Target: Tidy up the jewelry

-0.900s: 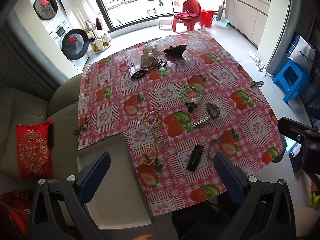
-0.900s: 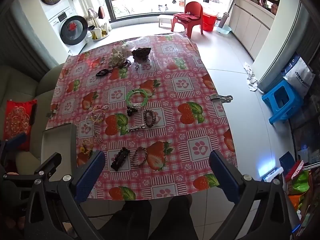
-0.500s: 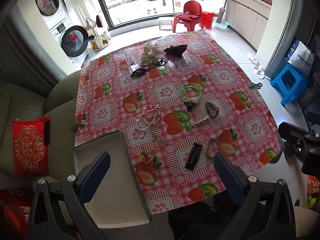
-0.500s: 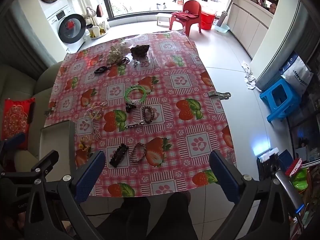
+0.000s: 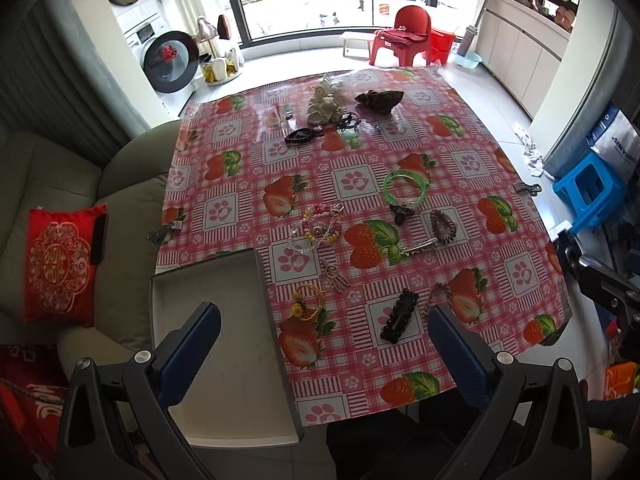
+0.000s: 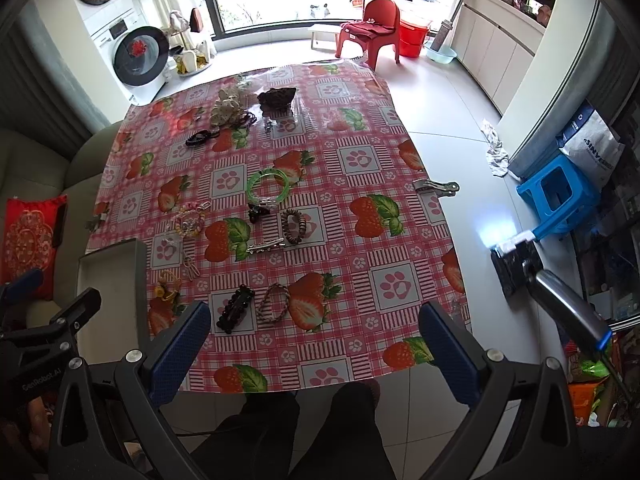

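Jaws wide, empty; one tray (image 5: 224,344), perhaps a dozen trinkets.

Counter cover (image 5: 472,148): glossy plastic sheeting, strawberry print, reflecting window light. Bangle (image 5: 405,186): translucent green plastic, smooth. Hair clip (image 5: 420,245): bright metal. Black barrette (image 5: 398,316): shiny faceted beads. Tray (image 5: 224,364): matt, pale interior, slightly scuffed. Left gripper (image 5: 325,354) pads: blue, textured rubber-like; frame matt black plastic.

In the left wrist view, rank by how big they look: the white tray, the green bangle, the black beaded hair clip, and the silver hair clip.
1. White rectangular tray
2. Green translucent bangle and black beaded hair clip: too alike to rank, and the clip is nearer
3. Silver metal hair clip
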Available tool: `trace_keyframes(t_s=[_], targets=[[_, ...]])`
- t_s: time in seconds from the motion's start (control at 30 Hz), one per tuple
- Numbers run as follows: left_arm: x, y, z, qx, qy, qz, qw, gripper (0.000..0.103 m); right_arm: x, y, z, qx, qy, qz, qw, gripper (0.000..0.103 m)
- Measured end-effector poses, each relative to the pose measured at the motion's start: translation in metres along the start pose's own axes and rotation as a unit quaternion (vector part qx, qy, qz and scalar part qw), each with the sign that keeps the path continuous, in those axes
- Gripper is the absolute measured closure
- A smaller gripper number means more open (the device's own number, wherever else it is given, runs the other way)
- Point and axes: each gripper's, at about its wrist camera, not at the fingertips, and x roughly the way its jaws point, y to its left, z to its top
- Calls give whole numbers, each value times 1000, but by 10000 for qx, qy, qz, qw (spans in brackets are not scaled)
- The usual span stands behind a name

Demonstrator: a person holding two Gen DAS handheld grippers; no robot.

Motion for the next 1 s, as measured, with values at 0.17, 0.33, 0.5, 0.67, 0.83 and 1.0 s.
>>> trace_keyframes(t_s=[0.17,0.33,0.5,0.67,0.83,1.0], targets=[[4,0,-3,17,87,29,10000,0,4,5,-1,-64,78,23,9999,0],[6,-1,-5,18,145,48,9999,0,6,15,-2,-219,136,63,9996,0],[8,2,-5,2,180,57,9998,0,9,23,0,-344,172,92,9992,0],[12,3,-4,-41,232,53,9997,0,12,28,1,-410,227,101,9988,0],[14,5,-4,-40,252,40,9997,0,13,33,2,-491,248,107,9984,0],[18,5,-1,-37,276,7,9996,0,16,36,4,-519,267,134,9982,0]])
